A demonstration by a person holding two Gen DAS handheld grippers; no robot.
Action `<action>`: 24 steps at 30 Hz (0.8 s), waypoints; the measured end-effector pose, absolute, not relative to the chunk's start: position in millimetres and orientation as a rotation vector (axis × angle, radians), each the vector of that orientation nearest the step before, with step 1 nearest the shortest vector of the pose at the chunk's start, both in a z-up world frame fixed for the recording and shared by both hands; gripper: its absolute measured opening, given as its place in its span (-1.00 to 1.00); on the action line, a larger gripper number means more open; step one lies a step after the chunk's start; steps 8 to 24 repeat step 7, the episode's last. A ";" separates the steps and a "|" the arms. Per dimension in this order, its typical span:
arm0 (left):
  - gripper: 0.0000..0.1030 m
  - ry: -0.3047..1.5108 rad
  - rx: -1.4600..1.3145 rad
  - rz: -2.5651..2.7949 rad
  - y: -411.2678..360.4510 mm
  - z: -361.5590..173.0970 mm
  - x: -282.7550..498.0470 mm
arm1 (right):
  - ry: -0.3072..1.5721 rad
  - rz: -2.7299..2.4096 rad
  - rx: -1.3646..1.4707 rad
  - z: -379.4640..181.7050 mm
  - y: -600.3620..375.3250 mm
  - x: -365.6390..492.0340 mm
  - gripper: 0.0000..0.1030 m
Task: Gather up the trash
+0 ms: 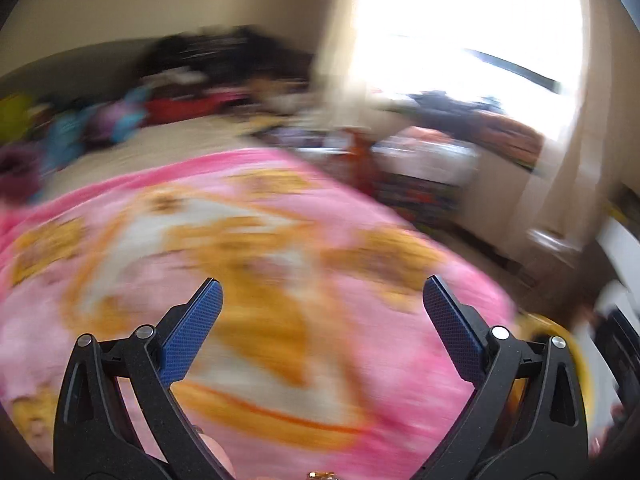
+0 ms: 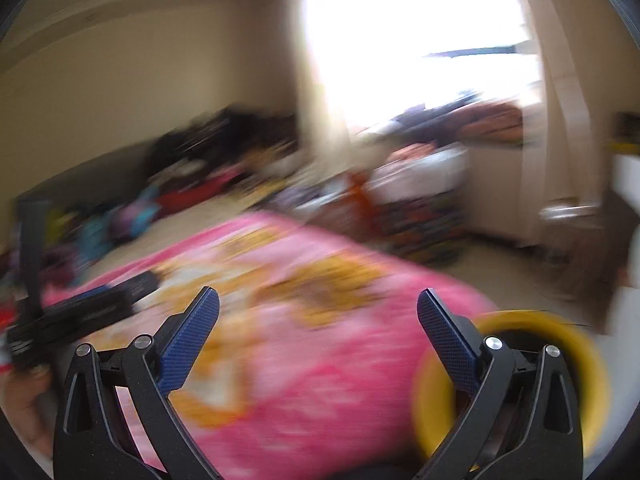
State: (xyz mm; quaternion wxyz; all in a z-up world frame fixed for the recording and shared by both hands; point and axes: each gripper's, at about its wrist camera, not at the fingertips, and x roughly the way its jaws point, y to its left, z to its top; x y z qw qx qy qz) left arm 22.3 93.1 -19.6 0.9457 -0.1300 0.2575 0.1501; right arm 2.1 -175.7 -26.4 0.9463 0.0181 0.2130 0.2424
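Both views are blurred by motion. My left gripper (image 1: 322,294) is open over a pink and orange blanket (image 1: 248,264), with nothing between its blue pads. My right gripper (image 2: 318,306) is also open and empty above the same blanket (image 2: 304,340). A round yellow bin (image 2: 560,332) stands at the blanket's right edge, partly behind the right finger; a sliver of the yellow bin (image 1: 552,326) shows in the left wrist view. The left gripper (image 2: 80,312) appears as a dark blur at the left of the right wrist view. No piece of trash is distinguishable.
A pile of coloured clothes and bags (image 1: 132,116) lies along the far wall. Stacked bedding and boxes (image 2: 416,192) sit under a bright window (image 2: 412,40) with curtains. Beige floor (image 1: 132,152) stretches beyond the blanket. A white piece of furniture (image 2: 624,184) is at the right.
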 end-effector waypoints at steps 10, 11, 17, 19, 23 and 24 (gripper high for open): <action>0.79 0.728 -0.400 0.895 305.2 -101.7 -24.7 | 0.827 0.942 -0.198 -113.9 51.5 14.0 0.87; 0.79 0.728 -0.400 0.895 305.2 -101.7 -24.7 | 0.827 0.942 -0.198 -113.9 51.5 14.0 0.87; 0.79 0.728 -0.400 0.895 305.2 -101.7 -24.7 | 0.827 0.942 -0.198 -113.9 51.5 14.0 0.87; 0.79 0.728 -0.400 0.895 305.2 -101.7 -24.7 | 0.827 0.942 -0.198 -113.9 51.5 14.0 0.87; 0.79 0.728 -0.400 0.895 305.2 -101.7 -24.7 | 0.827 0.942 -0.198 -113.9 51.5 14.0 0.87; 0.79 0.728 -0.400 0.895 305.2 -101.7 -24.7 | 0.827 0.942 -0.198 -113.9 51.5 14.0 0.87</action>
